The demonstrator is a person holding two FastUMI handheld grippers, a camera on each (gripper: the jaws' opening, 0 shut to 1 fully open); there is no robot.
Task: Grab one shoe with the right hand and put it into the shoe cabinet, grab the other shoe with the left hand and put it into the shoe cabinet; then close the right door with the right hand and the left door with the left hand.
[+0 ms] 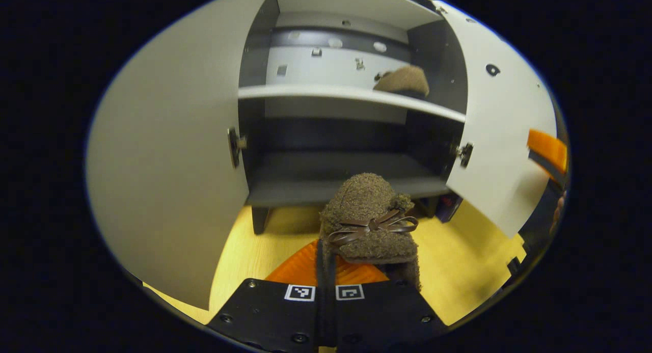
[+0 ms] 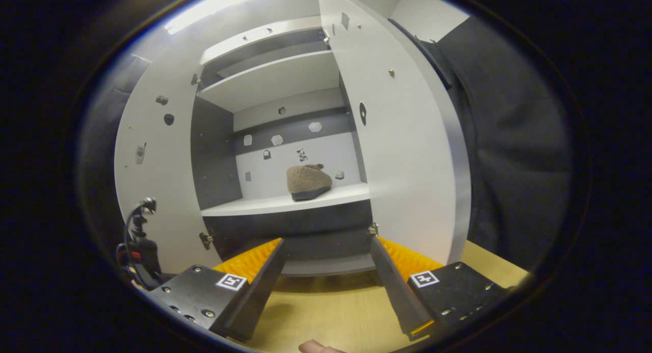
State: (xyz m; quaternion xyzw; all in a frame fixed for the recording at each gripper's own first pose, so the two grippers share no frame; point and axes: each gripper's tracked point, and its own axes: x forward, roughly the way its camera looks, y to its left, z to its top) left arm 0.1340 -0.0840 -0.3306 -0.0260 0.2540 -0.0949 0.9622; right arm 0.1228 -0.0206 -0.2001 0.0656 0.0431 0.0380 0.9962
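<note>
Your second shoe, fuzzy brown w/ a bow, is pinched in the left gripper, fingers squeezed on its heel end so the toe aims into the shoe cabinet, just short of the bottom shelf. First shoe already sits on the middle shelf, right side, leaving room beside it. Right gripper hangs back over the wooden table, fingers spread, holding nothing. Right door & left door both swung wide, prob. closed last.
</note>
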